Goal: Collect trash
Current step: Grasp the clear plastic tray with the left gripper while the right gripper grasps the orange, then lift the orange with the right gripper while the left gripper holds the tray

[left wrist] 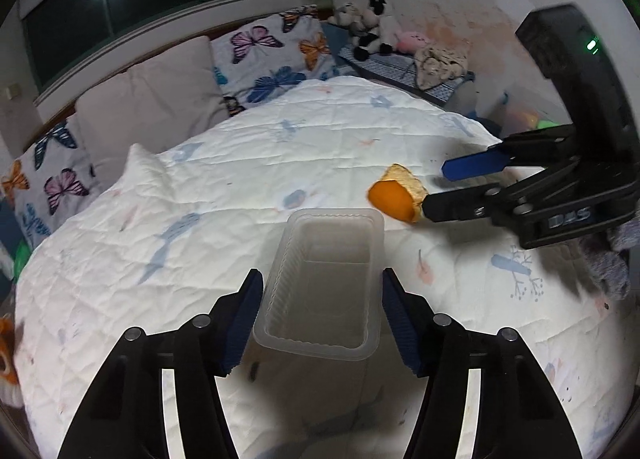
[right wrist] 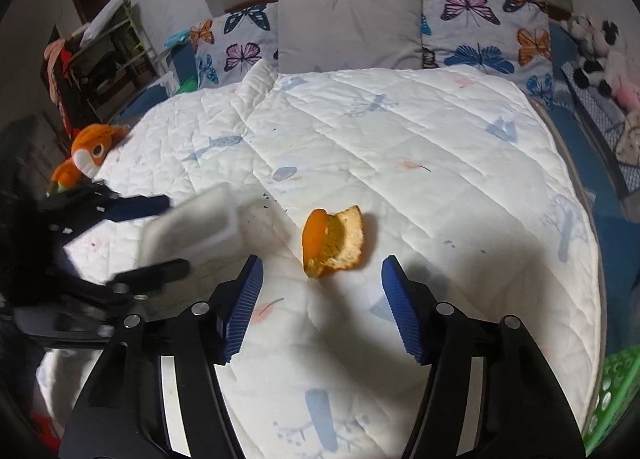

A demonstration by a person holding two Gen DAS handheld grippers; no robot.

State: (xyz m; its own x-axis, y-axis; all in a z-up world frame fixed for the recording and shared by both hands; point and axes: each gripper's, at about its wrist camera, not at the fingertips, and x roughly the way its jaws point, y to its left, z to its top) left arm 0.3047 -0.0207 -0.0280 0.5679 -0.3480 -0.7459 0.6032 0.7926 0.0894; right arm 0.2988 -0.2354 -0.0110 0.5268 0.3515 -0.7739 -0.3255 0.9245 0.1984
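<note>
A clear plastic tub [left wrist: 324, 279] lies on the white quilt between the fingers of my left gripper [left wrist: 322, 317], which is shut on its sides. It also shows blurred in the right wrist view [right wrist: 192, 223], held by the left gripper [right wrist: 160, 235]. An orange peel [left wrist: 396, 193] lies on the quilt just beyond the tub. In the right wrist view the peel [right wrist: 332, 241] lies just ahead of my right gripper [right wrist: 322, 305], which is open and empty. In the left wrist view the right gripper [left wrist: 434, 189] has its lower finger touching the peel's right side.
The white quilt [right wrist: 400, 139] covers a bed with butterfly pillows [right wrist: 480, 27] and a grey pillow [right wrist: 348, 23] at the head. An orange plush toy [right wrist: 88, 151] lies at the left edge. Plush toys [left wrist: 368, 27] sit beside the bed. A green basket [right wrist: 616, 399] stands at lower right.
</note>
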